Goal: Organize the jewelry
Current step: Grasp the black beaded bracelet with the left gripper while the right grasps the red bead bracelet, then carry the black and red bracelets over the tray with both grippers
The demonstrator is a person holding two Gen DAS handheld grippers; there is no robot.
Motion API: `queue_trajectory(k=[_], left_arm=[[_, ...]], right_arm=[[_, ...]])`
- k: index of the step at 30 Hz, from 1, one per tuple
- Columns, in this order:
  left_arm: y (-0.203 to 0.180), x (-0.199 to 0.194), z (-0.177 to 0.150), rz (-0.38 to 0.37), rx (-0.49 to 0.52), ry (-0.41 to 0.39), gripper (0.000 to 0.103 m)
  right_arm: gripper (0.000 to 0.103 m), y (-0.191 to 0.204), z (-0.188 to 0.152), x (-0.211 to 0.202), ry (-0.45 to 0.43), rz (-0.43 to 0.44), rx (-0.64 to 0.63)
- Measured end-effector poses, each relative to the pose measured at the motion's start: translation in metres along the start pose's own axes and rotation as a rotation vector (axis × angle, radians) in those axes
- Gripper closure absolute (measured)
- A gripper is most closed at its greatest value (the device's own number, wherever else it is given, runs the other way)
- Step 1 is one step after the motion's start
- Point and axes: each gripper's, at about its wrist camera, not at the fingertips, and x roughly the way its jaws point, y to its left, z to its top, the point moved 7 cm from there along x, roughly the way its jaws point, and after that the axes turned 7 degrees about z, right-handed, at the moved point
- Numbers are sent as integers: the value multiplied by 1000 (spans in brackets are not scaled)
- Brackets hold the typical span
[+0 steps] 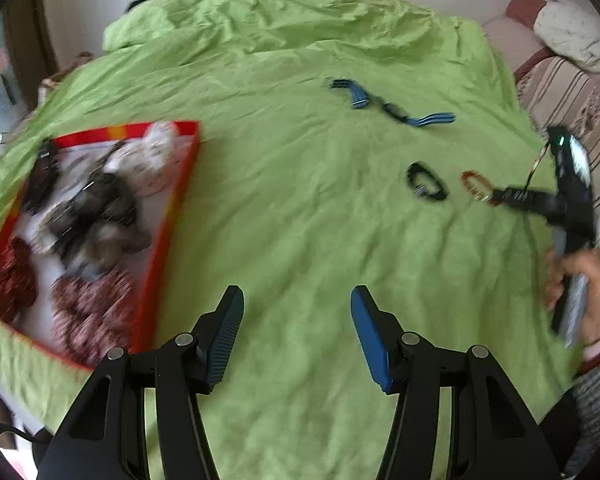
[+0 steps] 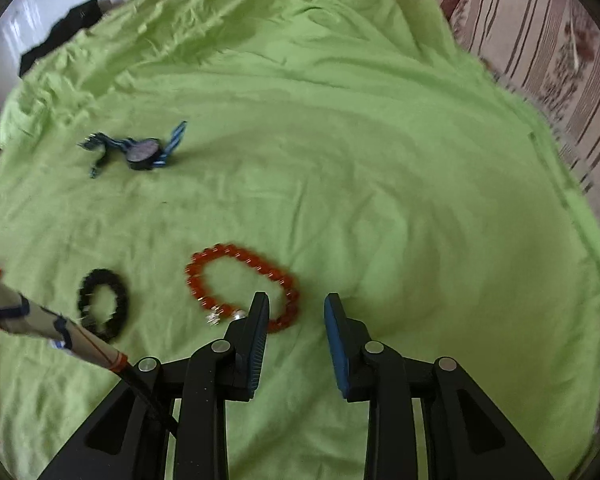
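A red bead bracelet (image 2: 240, 284) lies on the green sheet, its near side just under my right gripper's left finger; it also shows in the left wrist view (image 1: 476, 186). A black bead bracelet (image 2: 104, 304) lies to its left, also seen in the left wrist view (image 1: 426, 182). A watch with a blue striped strap (image 2: 140, 150) lies farther back, and shows in the left wrist view (image 1: 392, 104). My right gripper (image 2: 296, 300) is open and empty. My left gripper (image 1: 296, 294) is open and empty, right of a red-rimmed box (image 1: 168, 216) that holds several jewelry pieces.
The green sheet (image 1: 284, 200) covers a bed. A striped sofa (image 2: 540, 40) stands along the right. Dark cloth (image 2: 60, 40) lies at the far left edge. A cable (image 2: 80, 340) crosses the right wrist view at lower left.
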Motion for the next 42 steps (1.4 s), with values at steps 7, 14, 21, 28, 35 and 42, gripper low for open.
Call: queue_trajectory(k=[7,14,21,28,35,42], left_arm=[[-64,37,64,-168,25,16,48],[-114,109,94,-283,12,133,71],[-143,146,97,-281,62,145,71],[-152,130,89,-217,111,135,98],[-128,59,78,-271,69,51,98],[-94,-14,60,-296,31,-41,97]], right_arm=[[72,2,1,14,-13,99,41],[71,1,0,18,-52,156,56],[71,-1,1,23,-93,193,61],[94,3,2,14,-96,204,39],[94,3,-2,-30,-122,285,95],[94,19,-20,-89,-170,351,96]])
